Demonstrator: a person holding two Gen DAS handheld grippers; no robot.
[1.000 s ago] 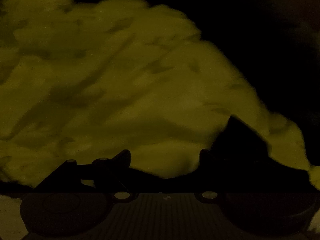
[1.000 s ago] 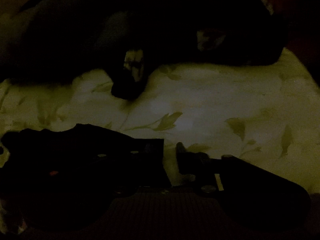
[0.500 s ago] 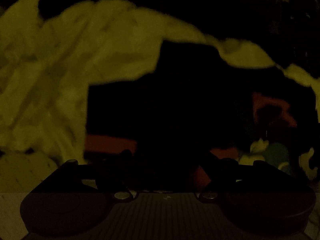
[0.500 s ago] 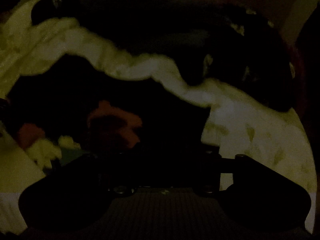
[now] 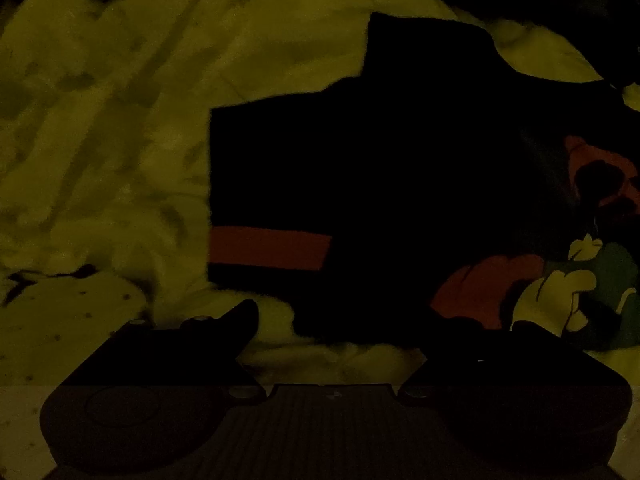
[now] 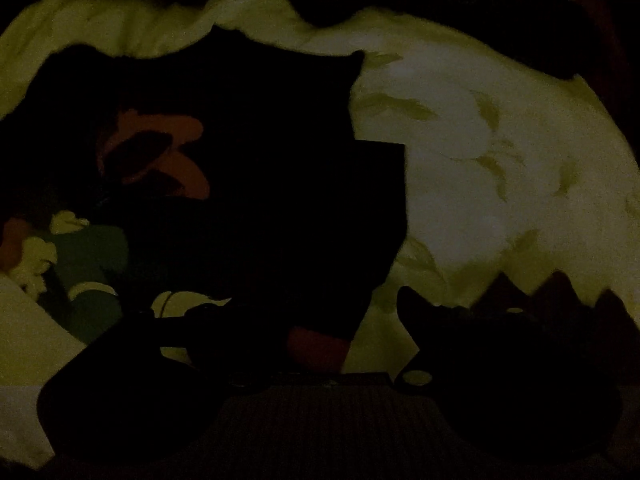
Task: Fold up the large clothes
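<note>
The scene is very dark. A black garment (image 5: pixel 400 168) with a red stripe (image 5: pixel 268 248) and a cartoon print (image 5: pixel 560 296) lies on a pale leaf-patterned sheet (image 5: pixel 100 140). My left gripper (image 5: pixel 344 320) hovers at its near edge, jaws apart, with sheet showing between the fingers. In the right wrist view the same garment (image 6: pixel 260 160) fills the left half. My right gripper (image 6: pixel 316 308) stands over a sleeve end with a red cuff (image 6: pixel 316 348). Its jaws are opening, with the cuff between them and the right pad off it.
The sheet (image 6: pixel 500 160) spreads to the right of the garment. Dark heaps of other cloth (image 6: pixel 460 8) lie along the far edge. A dark jagged shape (image 6: pixel 560 292) sits by the right gripper's right finger; I cannot tell what it is.
Both grippers swung from above the bare sheet to above the black garment, which now lies flat. The right jaws went from shut on dark cloth to wide apart. Cloth draped on the left gripper's finger is gone.
</note>
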